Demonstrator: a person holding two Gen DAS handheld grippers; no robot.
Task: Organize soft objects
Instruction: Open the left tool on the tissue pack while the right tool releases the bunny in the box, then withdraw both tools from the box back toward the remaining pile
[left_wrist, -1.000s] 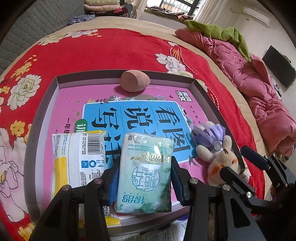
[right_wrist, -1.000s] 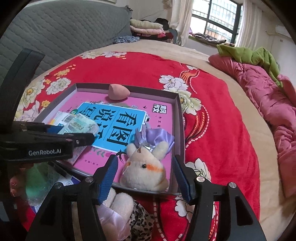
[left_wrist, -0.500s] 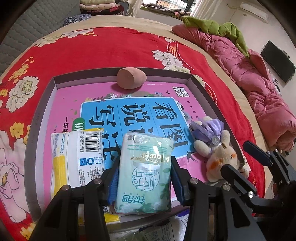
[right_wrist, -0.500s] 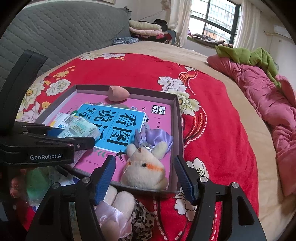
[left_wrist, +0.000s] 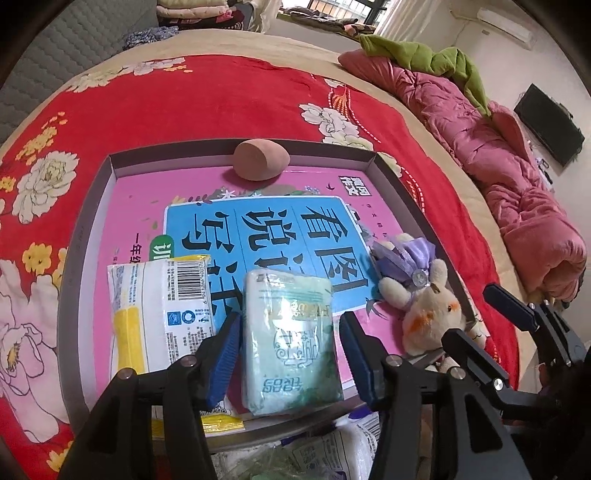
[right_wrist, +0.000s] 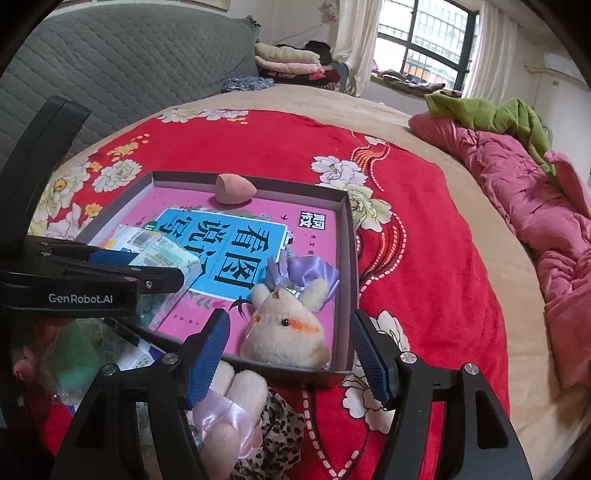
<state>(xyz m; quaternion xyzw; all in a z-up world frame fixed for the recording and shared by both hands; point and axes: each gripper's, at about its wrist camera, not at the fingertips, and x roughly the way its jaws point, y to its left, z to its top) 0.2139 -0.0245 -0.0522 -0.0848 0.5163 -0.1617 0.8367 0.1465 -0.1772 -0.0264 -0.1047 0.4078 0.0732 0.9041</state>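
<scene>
1. Left wrist view: a shallow grey tray (left_wrist: 85, 236) sits on a red flowered bedspread (left_wrist: 207, 96); a pink and blue book (left_wrist: 266, 229) lines its floor.
2. Near left in the tray: a white and yellow pack (left_wrist: 155, 314), lying flat, barcode up.
3. Just right of it: a green tissue pack (left_wrist: 291, 339), flat on the book, between the fingers of the left gripper (left_wrist: 290, 350). The jaws have just been opening; a gap shows at each pad, so nothing is gripped.
4. Far rim, middle: a pink sponge egg (left_wrist: 260, 159) against the wall.
5. Right side of the tray: a plush rabbit (left_wrist: 432, 306) with a purple bow, in the near right corner.
6. Right wrist view: right gripper (right_wrist: 290, 354) stands wide, jaws just been opening, straddling the tray's near wall with the rabbit (right_wrist: 288, 328) beyond, untouched.
7. Below it, outside the tray: another plush (right_wrist: 236, 398) with leopard-print cloth.
</scene>
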